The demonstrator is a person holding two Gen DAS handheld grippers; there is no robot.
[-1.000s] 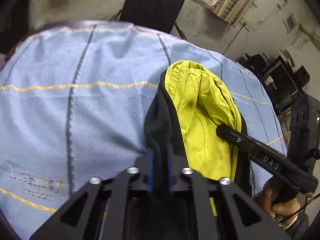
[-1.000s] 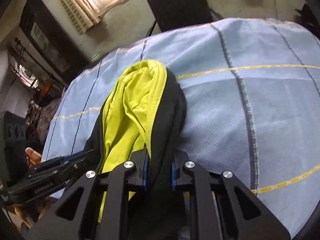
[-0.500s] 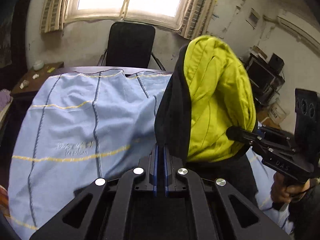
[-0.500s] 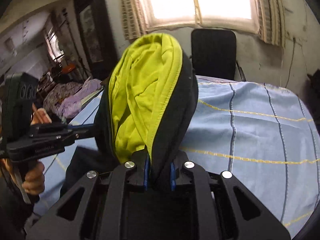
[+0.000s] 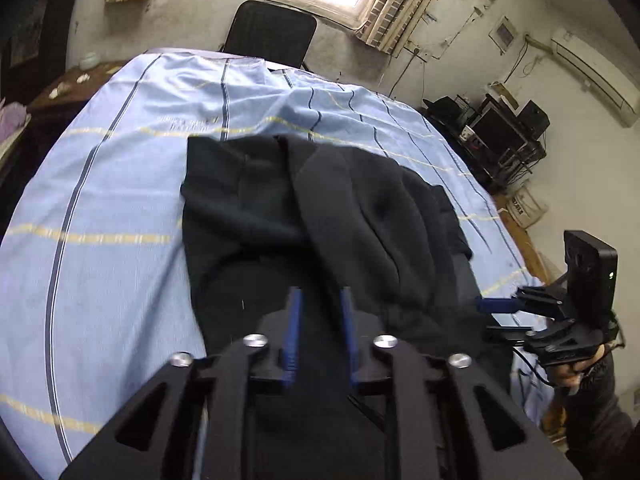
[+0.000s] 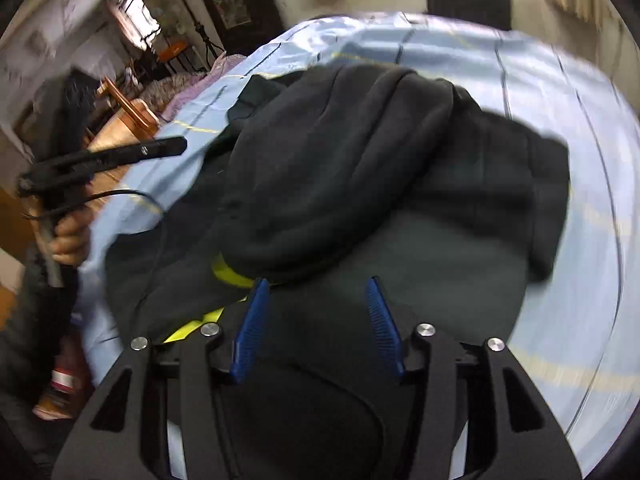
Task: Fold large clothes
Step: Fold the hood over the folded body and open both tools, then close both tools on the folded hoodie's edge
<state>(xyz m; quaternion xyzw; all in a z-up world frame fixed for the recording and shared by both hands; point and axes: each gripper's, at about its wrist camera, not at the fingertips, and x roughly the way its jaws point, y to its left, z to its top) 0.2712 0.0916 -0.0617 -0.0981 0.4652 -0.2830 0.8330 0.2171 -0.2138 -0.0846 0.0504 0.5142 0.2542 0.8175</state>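
Note:
A black hooded garment (image 5: pixel 320 216) lies on the light blue striped cloth (image 5: pixel 112 184), its hood folded down over the body. A strip of its yellow lining (image 6: pixel 230 274) shows under the hood in the right wrist view, where the garment (image 6: pixel 340 168) fills the centre. My left gripper (image 5: pixel 319 300) is open just above the garment's near edge, and it also shows at the left of the right wrist view (image 6: pixel 120 154). My right gripper (image 6: pixel 318 288) is open wide over the garment. It shows at the right of the left wrist view (image 5: pixel 496 306).
A black office chair (image 5: pixel 270 32) stands behind the table under a bright window. Electronics on a rack (image 5: pixel 500 132) sit at the far right. A pile of purple clothes (image 6: pixel 192 88) and a wooden frame (image 6: pixel 128 112) lie beyond the table's left side.
The hood, held up with its yellow lining showing, has been laid down over the garment's body. Both grippers have let go of it and opened.

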